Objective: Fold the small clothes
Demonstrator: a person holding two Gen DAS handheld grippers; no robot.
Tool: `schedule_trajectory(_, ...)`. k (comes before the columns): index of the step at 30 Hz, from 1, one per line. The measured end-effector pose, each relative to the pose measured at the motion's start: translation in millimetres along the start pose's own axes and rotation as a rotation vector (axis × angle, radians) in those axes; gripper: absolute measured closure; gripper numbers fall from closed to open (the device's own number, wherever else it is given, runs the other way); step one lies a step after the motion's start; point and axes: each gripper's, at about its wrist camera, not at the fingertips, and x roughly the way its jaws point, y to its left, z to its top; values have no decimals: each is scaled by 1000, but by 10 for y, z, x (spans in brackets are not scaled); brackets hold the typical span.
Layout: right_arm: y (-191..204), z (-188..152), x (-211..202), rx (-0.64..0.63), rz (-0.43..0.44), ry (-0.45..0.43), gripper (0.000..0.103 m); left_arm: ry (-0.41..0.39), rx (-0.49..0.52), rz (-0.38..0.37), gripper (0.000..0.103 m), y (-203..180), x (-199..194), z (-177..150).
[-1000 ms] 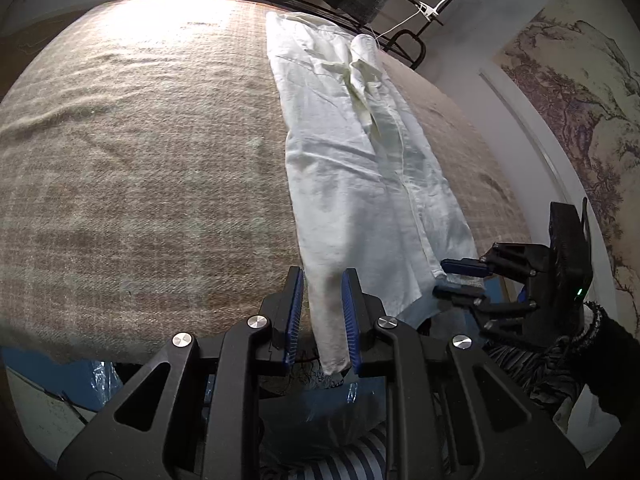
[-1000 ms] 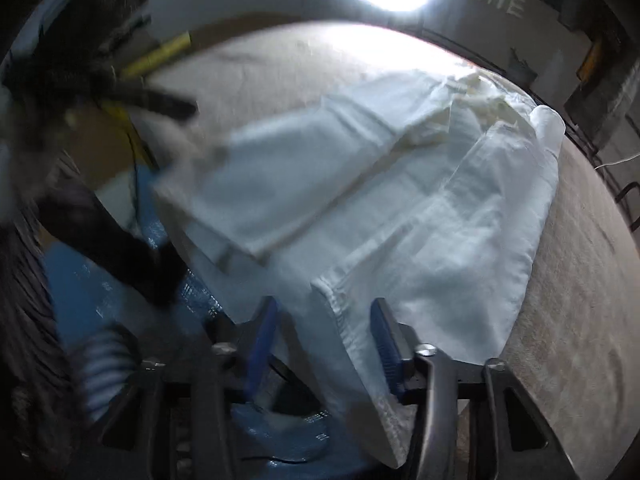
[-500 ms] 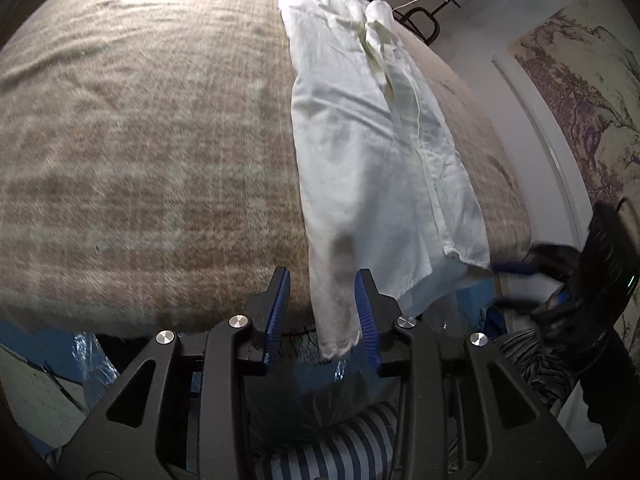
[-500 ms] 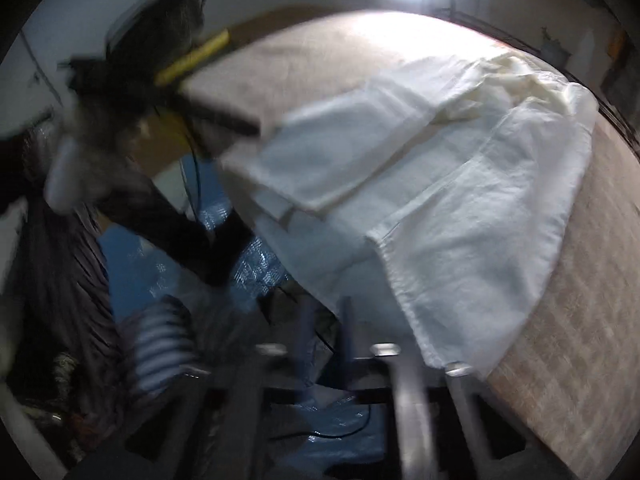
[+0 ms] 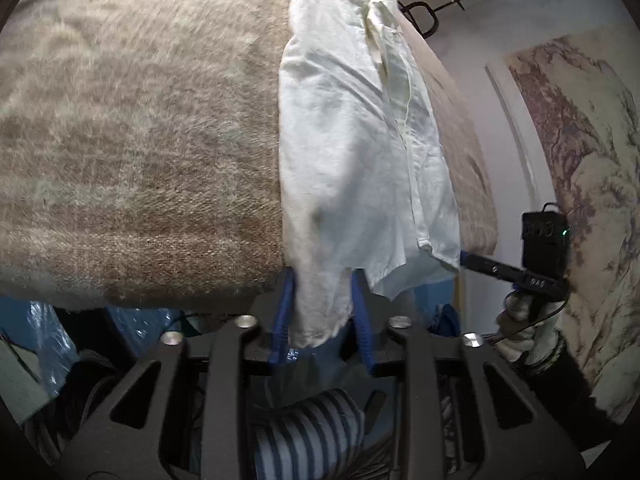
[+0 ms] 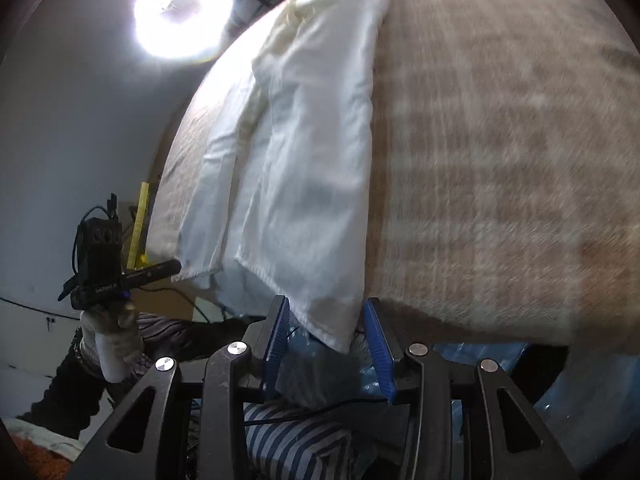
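White garment [image 5: 352, 148] flat, hem overhanging

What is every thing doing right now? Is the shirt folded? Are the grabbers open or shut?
Shirt: folded lengthwise, hem hanging over the blanket's edge.
Blanket: spread flat.
Left gripper: closing, one hem corner between its fingers.
Right gripper: opening, other hem corner between its fingers.
Lamp: on.
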Motion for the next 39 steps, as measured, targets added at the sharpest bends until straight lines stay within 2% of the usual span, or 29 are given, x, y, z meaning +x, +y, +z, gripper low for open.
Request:
schedule_trajectory(1,-3,11,28,6,10,3,62,2,-7,0,92,14,4,17)
schedule_trajectory(4,26,45,121,13,43,13,63,-3,13,4,97,-34,9,4)
schedule_trajectory(6,46,72,144,13,56,22,76,-12,37,10,99,-85,6,-8)
schedule_trajectory(8,33,78,166,37,71,21,94,-22,55,14,100,-130,-30,-11)
schedule_trajectory(10,2,51,117,52,95,13,98,-37,60,3,101,-171,-76,4)
schedule_trajectory(16,4,84,-152,62,174,-59,99,-86,69,-60,101,-379,-223,182)
schedule_trajectory(22,-22,248,-332,117,228,-116,100,-142,87,-69,101,-585,-298,516)
schedule_trajectory(32,141,994,-537,113,222,-303,100,-191,66,-50,101,-702,-201,1211)
schedule_trajectory(39,91,1453,-378,150,186,-348,100,-202,-1,-54,101,-540,-39,1658)
